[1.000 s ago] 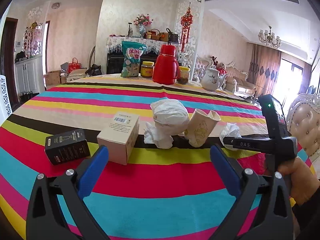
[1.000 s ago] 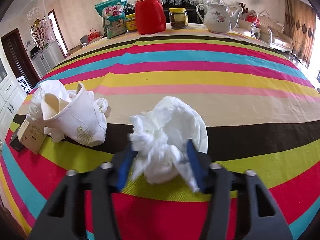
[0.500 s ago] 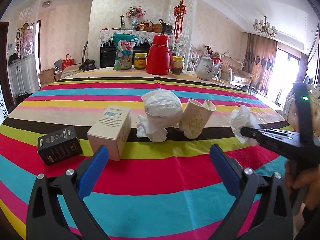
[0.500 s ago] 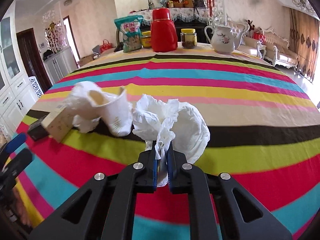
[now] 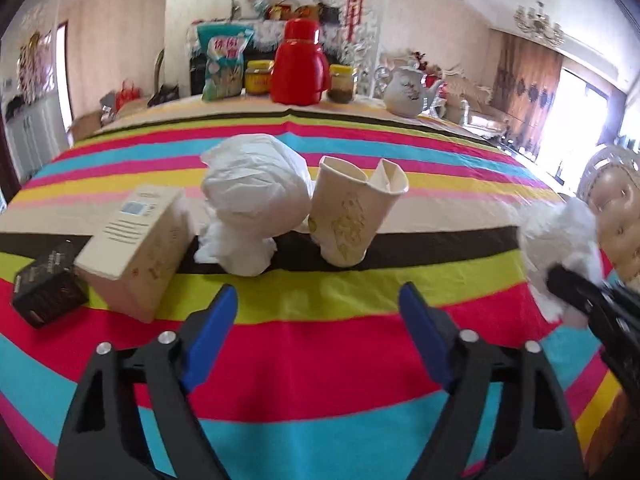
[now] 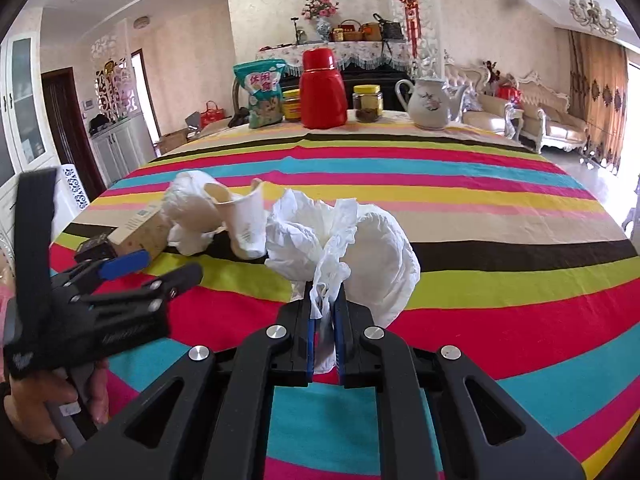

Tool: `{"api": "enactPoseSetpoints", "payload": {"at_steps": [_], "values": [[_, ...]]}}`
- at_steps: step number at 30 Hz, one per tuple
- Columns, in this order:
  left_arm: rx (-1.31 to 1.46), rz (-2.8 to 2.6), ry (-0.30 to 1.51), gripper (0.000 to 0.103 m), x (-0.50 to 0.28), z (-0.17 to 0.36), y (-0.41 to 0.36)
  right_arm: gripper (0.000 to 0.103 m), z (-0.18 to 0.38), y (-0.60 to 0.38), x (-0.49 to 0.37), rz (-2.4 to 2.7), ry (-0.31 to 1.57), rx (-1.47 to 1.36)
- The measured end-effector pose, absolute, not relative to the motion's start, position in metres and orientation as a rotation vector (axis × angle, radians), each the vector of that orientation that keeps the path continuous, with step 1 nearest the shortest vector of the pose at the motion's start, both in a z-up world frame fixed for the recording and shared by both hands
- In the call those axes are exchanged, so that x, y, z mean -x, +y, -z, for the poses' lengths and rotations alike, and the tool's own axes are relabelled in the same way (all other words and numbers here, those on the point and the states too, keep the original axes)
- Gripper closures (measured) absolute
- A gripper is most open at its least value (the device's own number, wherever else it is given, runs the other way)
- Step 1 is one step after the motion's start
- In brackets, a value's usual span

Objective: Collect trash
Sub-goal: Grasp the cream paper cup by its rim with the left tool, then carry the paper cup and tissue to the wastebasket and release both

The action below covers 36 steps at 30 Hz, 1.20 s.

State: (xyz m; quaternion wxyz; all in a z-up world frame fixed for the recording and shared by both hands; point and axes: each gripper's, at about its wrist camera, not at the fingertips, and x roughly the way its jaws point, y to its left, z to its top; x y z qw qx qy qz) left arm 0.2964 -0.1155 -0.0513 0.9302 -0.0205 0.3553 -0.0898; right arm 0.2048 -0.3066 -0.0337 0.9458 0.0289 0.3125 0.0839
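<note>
Tightly, right tongs (image 6: 325, 300) pinch crumpled white tissue (image 6: 340, 240); creased paper cup (image 5: 352, 216) beyond.

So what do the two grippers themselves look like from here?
Both are the same: black plastic frames with triangular cut-outs and silver rivets, and blue pads on the fingers. The left gripper carries a tall black upright block; pale embossed lettering marks its side. The right gripper looks identical.
</note>
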Motion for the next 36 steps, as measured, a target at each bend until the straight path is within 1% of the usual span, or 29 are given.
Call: {"api": "enactPoseSetpoints", "payload": {"at_steps": [4,9,11,14,15,16,18,24,29,36], "values": [[0.047,0.174,0.747,0.03,-0.318,0.052,-0.133,0.093,0.03,-0.319,-0.203,-0.171,0.62,-0.099],[0.038,0.141,0.764,0.03,-0.344,0.057,-0.153,0.093,0.028,-0.328,-0.202,-0.183,0.611,-0.142],[0.041,0.132,0.786,0.035,-0.354,0.061,-0.159,0.093,0.027,-0.331,-0.2,-0.187,0.607,-0.148],[0.056,0.13,0.81,0.048,-0.364,0.063,-0.163,0.093,0.029,-0.333,-0.198,-0.197,0.606,-0.149],[0.05,0.134,0.824,0.063,-0.366,0.065,-0.165,0.093,0.029,-0.333,-0.198,-0.198,0.607,-0.147],[0.045,0.137,0.835,0.076,-0.368,0.067,-0.166,0.093,0.03,-0.333,-0.198,-0.202,0.61,-0.145],[0.051,0.159,0.829,0.078,-0.362,0.066,-0.163,0.093,0.032,-0.332,-0.198,-0.204,0.612,-0.144],[0.01,0.226,0.785,0.079,-0.33,0.059,-0.157,0.093,0.033,-0.33,-0.202,-0.206,0.618,-0.135],[0.037,0.307,0.8,0.079,-0.302,0.059,-0.145,0.093,0.039,-0.329,-0.209,-0.204,0.637,-0.134],[-0.017,0.348,0.701,0.079,-0.251,0.039,-0.13,0.093,0.039,-0.317,-0.21,-0.241,0.636,-0.12]]}}
